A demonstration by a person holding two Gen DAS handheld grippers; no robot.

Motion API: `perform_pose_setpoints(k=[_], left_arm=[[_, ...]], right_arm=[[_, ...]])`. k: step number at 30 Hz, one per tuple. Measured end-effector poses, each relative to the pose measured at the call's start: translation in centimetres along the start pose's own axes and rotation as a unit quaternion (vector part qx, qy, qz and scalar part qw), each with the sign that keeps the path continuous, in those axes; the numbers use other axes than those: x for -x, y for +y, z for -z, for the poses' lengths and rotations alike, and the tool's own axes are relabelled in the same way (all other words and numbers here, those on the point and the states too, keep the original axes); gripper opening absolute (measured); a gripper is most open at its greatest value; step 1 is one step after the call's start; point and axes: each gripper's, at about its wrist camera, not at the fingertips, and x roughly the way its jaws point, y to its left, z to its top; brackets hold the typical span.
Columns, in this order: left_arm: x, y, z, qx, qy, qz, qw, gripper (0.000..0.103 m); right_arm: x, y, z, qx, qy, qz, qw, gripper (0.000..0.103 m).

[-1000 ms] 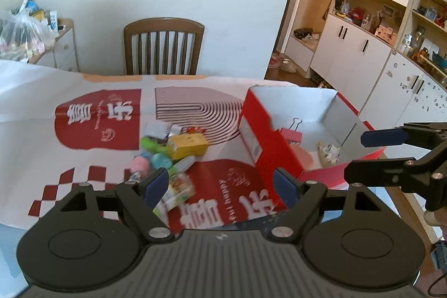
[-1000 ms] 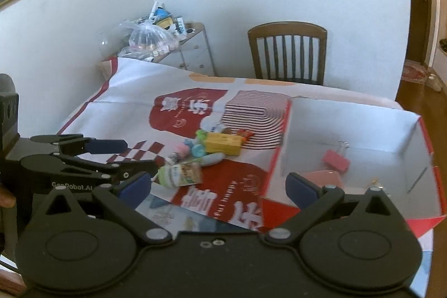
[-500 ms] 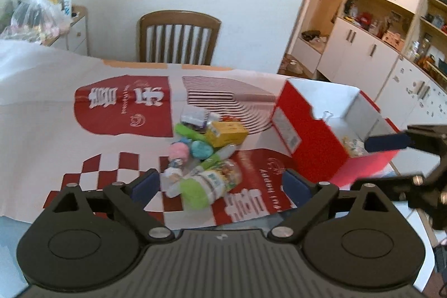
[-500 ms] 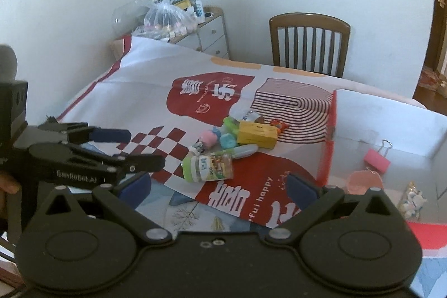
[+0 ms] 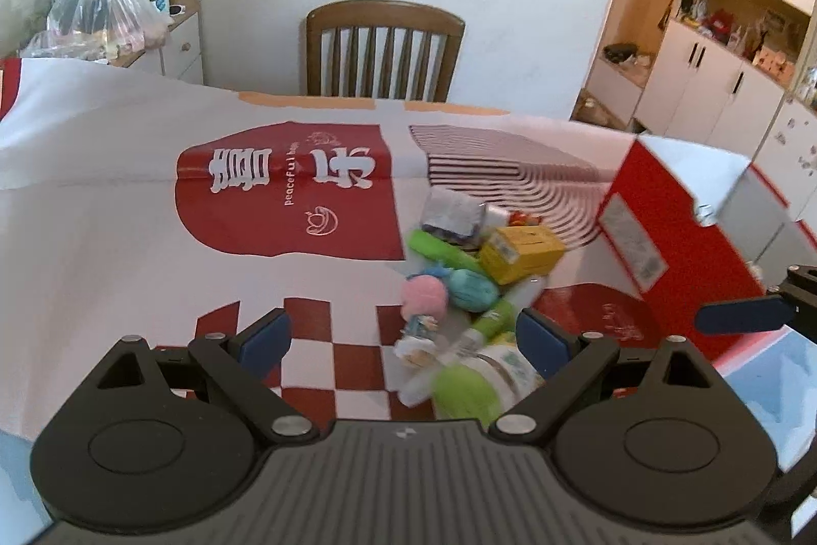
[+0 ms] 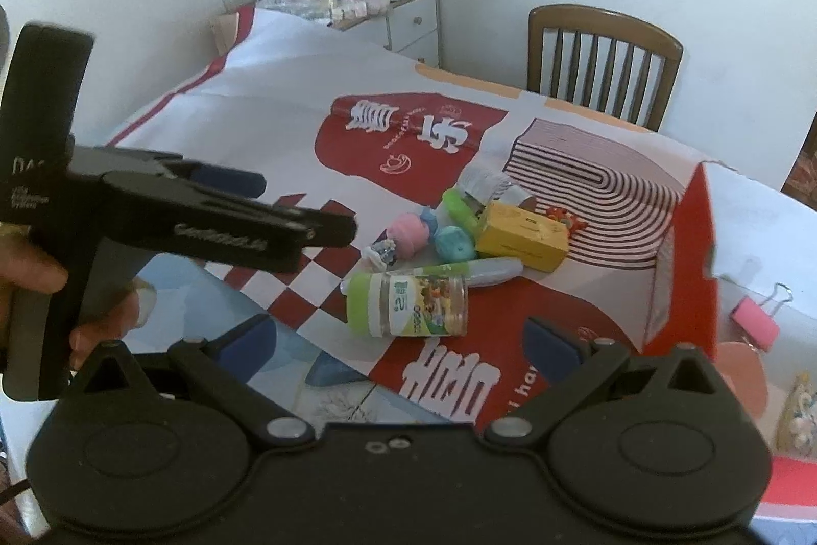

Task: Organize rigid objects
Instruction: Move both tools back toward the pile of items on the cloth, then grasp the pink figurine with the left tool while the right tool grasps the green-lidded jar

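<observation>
A pile of small objects lies on the red-and-white tablecloth (image 5: pixel 127 238): a yellow box (image 5: pixel 521 249) (image 6: pixel 521 233), a teal ball (image 5: pixel 472 289), a pink-haired figure (image 5: pixel 424 305) and a green-capped bottle (image 6: pixel 408 305) on its side. My left gripper (image 5: pixel 403 335) hovers open just above the figure and the bottle (image 5: pixel 475 381), gripping neither. My right gripper (image 6: pixel 403 338) is open and holds nothing, and the bottle lies just ahead of it. To the right stands a red cardboard box (image 5: pixel 679 259) (image 6: pixel 684 289) with a pink binder clip (image 6: pixel 755 320) inside.
A wooden chair (image 5: pixel 383 49) stands at the table's far side. A plastic bag (image 5: pixel 97 14) sits on a small drawer unit at the back left. White cabinets (image 5: pixel 715 49) line the right wall. A hand holds the left gripper (image 6: pixel 286 208) at the left of the right wrist view.
Both grippers have come down and closer to the pile. The left view swung from the red box toward the pile, and its jaws spread wider.
</observation>
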Motion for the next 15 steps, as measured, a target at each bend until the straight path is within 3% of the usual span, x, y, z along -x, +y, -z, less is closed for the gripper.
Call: perform_pose_setpoints(k=[15], left_arm=[[-7.5,0.3,-0.9,-0.02,0.041,-0.02,0.9988,0.095]], right_arm=[[-6.6,0.9,0.0,0.033,0.031,0.028,0.999,0.102]])
